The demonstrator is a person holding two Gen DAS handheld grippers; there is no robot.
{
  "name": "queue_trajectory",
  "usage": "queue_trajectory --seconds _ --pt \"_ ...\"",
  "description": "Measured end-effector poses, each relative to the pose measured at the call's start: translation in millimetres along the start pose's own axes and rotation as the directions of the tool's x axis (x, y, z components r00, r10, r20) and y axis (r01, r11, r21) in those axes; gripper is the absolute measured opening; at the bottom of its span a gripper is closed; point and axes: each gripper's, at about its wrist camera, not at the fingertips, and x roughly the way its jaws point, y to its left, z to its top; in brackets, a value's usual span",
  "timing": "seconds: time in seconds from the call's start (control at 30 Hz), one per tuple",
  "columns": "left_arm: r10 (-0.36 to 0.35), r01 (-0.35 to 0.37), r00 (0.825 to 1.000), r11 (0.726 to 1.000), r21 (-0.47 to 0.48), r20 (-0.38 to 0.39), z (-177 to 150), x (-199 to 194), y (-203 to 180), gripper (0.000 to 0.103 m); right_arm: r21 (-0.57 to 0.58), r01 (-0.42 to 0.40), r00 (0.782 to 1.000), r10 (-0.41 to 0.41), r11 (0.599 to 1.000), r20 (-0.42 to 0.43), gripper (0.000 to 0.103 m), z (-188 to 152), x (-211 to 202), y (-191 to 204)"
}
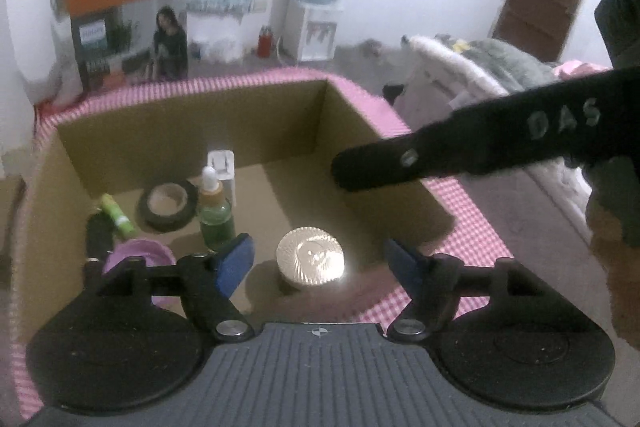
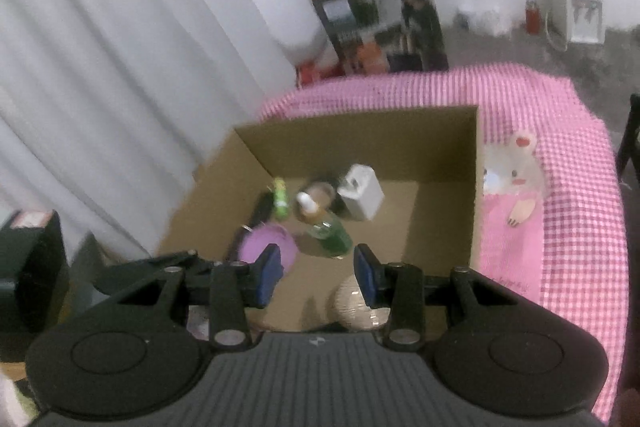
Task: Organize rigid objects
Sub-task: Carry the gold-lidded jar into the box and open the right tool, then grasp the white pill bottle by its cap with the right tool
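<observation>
Pink-checked tablecloth [image 2: 560, 227], brown cardboard box [image 2: 360, 135]

Dim, motion-blurred fisheye views with dark corners; glare on the gold lid [image 1: 311, 261].

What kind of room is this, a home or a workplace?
Most likely a lived-in room at home. A water dispenser stands by the wall, a pile of blankets lies to one side, and the cardboard box of small items sits on a pink checked cloth.

Cardboard box [image 2: 440, 151] on pink checked cloth [image 2: 568, 187]
</observation>
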Motion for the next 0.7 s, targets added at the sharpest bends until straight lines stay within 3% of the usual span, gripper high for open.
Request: queue_trajectory --seconds 0.03,0.1,0.13,0.43,0.57,0.7 --pt "0.004 -0.005 1.0 1.0 0.013 0.016 -4 -10 -1 0.077 0.007 -0.012 1.0 0.012 1.0 0.026 0.044 -5 -9 3" --pt "0.016 -0.018 0.999 0.999 0.038 0.045 -14 -29 -2 0.08 0.022 -0.038 0.997 0.036 0.999 0.065 0.067 -16 -23 9" --pt "0.026 -0.029 0.998 0.998 0.051 0.059 -21 -39 -1 0.082 0.027 -0.052 0.995 0.049 0.998 0.083 0.068 -23 -28 12" --pt "0.177 -0.181 0.978 0.983 0.021 0.111 -69 -89 29 0.091 0.102 -0.16 0.984 0.151 0.982 0.09 0.073 -64 -22 42" --pt "0.247 -0.249 0.961 0.969 -0.003 0.127 -75 -90 43 0.093 0.114 -0.192 0.981 0.189 0.975 0.041 0.073 -68 4 58" --pt "0.293 -0.294 0.952 0.956 -0.011 0.084 -78 -73 60 0.093 0.123 -0.199 0.979 0.202 0.972 -0.011 0.073 -64 35 75"
